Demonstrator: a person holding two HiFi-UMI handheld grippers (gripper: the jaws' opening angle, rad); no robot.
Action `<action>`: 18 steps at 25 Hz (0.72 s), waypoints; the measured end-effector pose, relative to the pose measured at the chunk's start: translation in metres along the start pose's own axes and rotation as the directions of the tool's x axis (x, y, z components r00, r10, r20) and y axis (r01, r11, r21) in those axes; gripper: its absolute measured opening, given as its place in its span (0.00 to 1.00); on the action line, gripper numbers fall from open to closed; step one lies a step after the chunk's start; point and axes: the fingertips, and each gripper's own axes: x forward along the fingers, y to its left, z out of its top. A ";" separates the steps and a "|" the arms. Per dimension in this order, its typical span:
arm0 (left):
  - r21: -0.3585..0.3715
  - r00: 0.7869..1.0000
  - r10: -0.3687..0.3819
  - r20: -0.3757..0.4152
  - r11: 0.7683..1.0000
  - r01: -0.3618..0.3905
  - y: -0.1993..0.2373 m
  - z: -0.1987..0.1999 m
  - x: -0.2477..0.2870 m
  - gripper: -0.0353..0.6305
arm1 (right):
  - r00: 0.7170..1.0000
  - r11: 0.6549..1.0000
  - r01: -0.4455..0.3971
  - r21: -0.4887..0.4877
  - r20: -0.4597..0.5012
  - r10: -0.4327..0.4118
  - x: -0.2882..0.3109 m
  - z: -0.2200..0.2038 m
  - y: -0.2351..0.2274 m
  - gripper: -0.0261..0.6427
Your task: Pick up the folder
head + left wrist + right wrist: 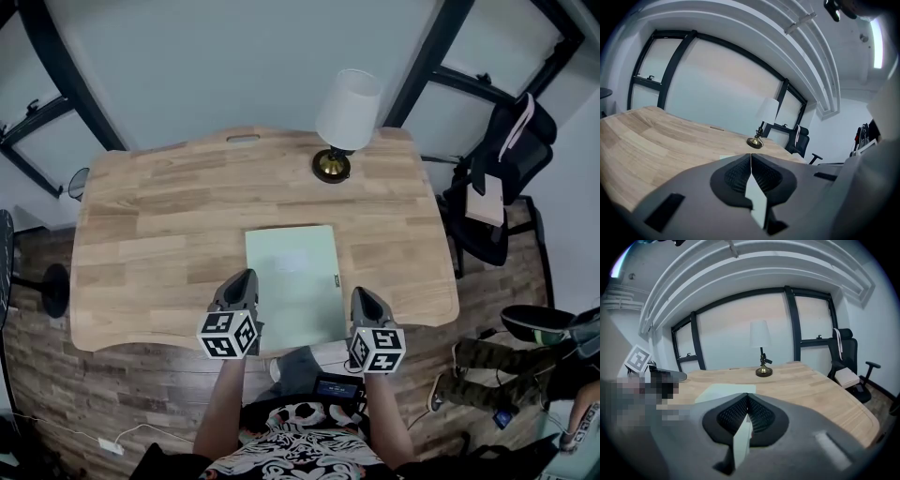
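Observation:
A pale green folder (295, 281) lies flat on the wooden table (159, 234), near its front edge. My left gripper (246, 277) hovers at the folder's near left edge, jaws shut with nothing between the pads. My right gripper (360, 293) hangs just beyond the folder's near right edge, also shut and empty. In the right gripper view the folder (724, 391) shows on the table just ahead of the closed gripper (747, 397). The left gripper view has only a pale corner of the folder (725, 157) beside the closed gripper (750, 157). Both grippers point slightly downward.
A table lamp (342, 122) with a white shade and brass base stands at the table's far edge. A black office chair (497, 178) sits off the right side. A person's legs show at the lower right (487, 375).

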 end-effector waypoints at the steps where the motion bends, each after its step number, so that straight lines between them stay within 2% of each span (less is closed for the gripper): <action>1: -0.004 1.000 0.001 -0.003 1.000 -0.001 0.000 -0.003 0.001 0.06 | 1.000 1.000 -0.003 0.015 -0.005 0.003 0.002 -0.003 -0.002 0.05; 8: 0.004 0.998 0.033 -0.052 0.999 -0.032 0.014 -0.022 0.007 0.06 | 0.999 0.998 -0.013 0.060 -0.047 0.016 0.020 -0.015 -0.010 0.05; 12: -0.021 1.000 0.000 -0.028 1.000 -0.001 0.017 -0.024 0.006 0.07 | 0.994 0.996 -0.048 0.077 -0.097 0.056 0.029 -0.027 -0.006 0.05; 18: -0.006 0.995 0.035 -0.089 0.999 -0.035 0.029 -0.041 0.012 0.07 | 0.980 0.990 -0.100 0.098 -0.165 0.115 0.046 -0.040 -0.001 0.07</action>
